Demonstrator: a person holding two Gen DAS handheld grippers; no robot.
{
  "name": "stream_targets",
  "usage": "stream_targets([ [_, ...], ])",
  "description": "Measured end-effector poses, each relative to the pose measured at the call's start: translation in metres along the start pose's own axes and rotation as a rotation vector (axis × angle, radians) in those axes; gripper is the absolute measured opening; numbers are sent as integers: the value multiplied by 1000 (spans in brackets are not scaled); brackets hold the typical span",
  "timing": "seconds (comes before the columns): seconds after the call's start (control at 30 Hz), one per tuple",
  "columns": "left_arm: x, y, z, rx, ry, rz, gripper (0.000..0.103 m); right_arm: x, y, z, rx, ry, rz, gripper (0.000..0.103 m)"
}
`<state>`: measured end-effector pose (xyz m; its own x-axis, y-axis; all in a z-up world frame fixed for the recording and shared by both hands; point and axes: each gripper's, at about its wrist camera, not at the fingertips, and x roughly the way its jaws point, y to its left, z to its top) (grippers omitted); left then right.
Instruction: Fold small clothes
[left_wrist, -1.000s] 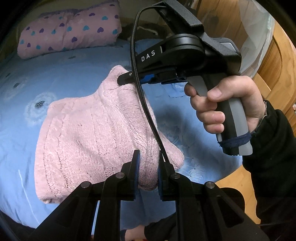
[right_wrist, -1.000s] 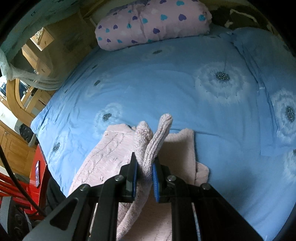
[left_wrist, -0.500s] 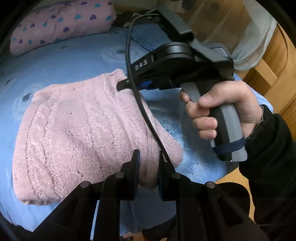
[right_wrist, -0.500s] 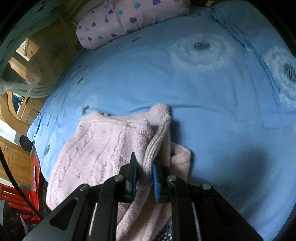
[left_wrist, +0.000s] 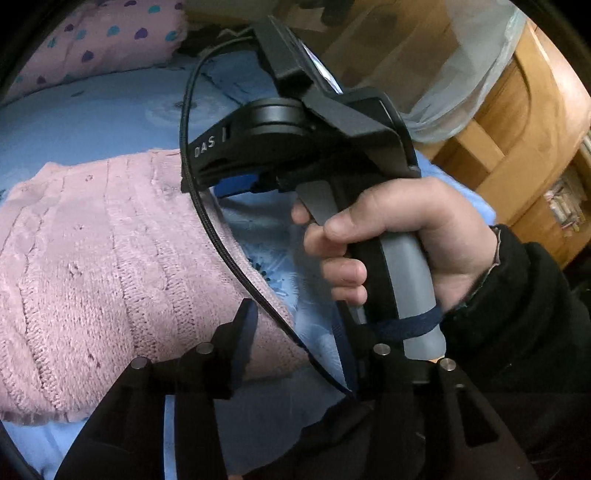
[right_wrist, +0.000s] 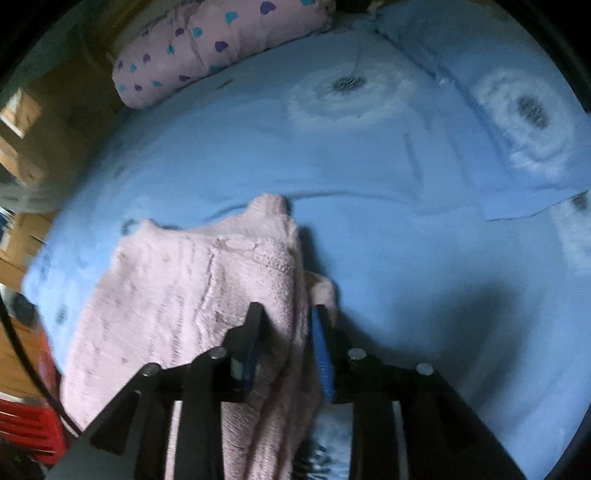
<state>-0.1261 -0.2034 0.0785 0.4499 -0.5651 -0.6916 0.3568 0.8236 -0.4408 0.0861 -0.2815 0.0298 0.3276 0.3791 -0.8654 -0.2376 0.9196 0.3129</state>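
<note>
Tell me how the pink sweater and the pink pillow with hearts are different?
The pink sweater is plain knit with ribbed lines; the pillow is smooth cloth dotted with blue and purple hearts. The sweater lies flat and folded near the grippers; the pillow is plump and sits at the far end. The sweater's edge passes between the right gripper fingers; nothing touches the pillow. Both are pink and rest on the blue bedsheet.

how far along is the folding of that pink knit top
Done: the pink sweater lies doubled over, flat on the blue bedsheet, its edges roughly stacked. In hand: both the left gripper and the right gripper have just been opening; the sweater's edge sits loose between the parted jaws of each. Left: pulling the grippers clear, and perhaps one more fold or tidying the bunched corner beside the right gripper.
</note>
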Motion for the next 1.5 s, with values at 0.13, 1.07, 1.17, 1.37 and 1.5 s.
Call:
stream_targets([
  [0.13, -2, 24, 2, -72, -11, -105, 20, -7, 2, -3, 28, -4, -72, 40],
  [1.07, -145, 196, -84, -321, -265, 140, 66, -50, 101, -98, -115, -320, -167, 67],
  [1.17, -132, 201, -74, -296, -241, 121, 66, -27, 90, -117, -76, -376, -146, 67],
  [1.37, -103, 160, -43, -102, -246, 169, 66, -25, 74, -125, -74, -425, -60, 71],
  [1.5, -66, 136, -18, -4, -239, 429, 59, -23, 75, -127, -78, -438, -58, 71],
])
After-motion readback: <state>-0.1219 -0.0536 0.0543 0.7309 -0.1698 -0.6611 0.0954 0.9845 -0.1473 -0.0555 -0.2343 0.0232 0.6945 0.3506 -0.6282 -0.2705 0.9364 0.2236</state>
